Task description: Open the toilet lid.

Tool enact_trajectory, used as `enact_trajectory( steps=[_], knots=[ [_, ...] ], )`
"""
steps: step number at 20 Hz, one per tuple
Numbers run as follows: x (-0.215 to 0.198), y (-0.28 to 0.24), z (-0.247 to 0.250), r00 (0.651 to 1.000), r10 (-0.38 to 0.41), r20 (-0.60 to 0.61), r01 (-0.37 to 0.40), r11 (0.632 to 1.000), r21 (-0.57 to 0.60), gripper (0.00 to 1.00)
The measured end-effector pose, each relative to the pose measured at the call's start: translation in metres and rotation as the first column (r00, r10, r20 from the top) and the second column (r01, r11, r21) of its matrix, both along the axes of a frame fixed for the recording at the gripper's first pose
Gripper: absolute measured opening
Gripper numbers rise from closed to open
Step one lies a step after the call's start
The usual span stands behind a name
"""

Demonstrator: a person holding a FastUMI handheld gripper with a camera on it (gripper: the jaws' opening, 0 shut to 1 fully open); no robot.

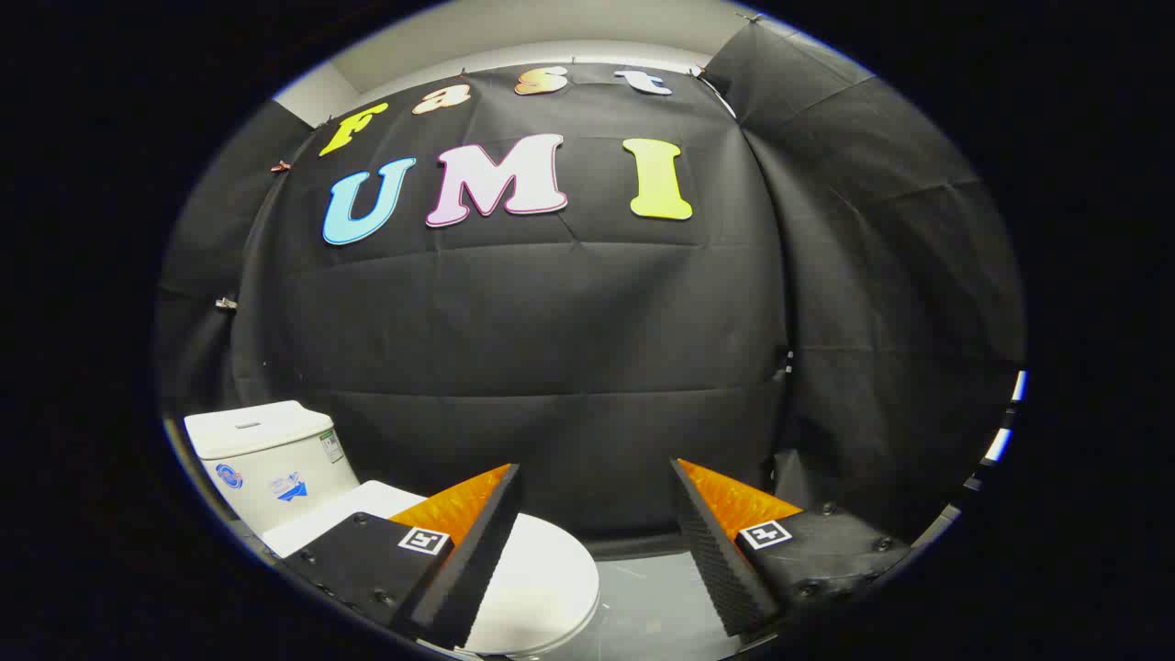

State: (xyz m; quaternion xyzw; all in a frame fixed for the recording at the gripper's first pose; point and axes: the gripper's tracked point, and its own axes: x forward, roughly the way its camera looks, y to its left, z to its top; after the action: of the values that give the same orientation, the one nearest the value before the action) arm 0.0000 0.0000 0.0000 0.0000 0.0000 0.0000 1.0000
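Observation:
A white toilet stands low at the left, against the black cloth wall. Its lid (537, 588) lies flat and shut over the bowl, and the left finger (468, 560) hangs in front of part of it. The cistern (266, 454) rises behind the lid, with stickers on its front. My gripper (597, 482) is open, its fingers wide apart and nothing between them. It hovers above and in front of the lid without touching it. The right finger (721, 551) hangs over the floor beside the bowl.
Pale grey floor (643, 597) shows between the fingers, to the right of the bowl. Black cloth walls (551, 349) close the booth behind the toilet and on the right side. A bright gap (1005, 431) shows at the far right edge of the cloth.

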Motion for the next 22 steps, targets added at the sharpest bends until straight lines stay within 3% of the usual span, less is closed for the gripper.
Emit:
enact_trajectory(
  steps=[22],
  knots=[
    [0.0005, -0.001, -0.0011, 1.0, -0.001, 0.0, 0.001, 1.0, -0.015, 0.99]
  ],
)
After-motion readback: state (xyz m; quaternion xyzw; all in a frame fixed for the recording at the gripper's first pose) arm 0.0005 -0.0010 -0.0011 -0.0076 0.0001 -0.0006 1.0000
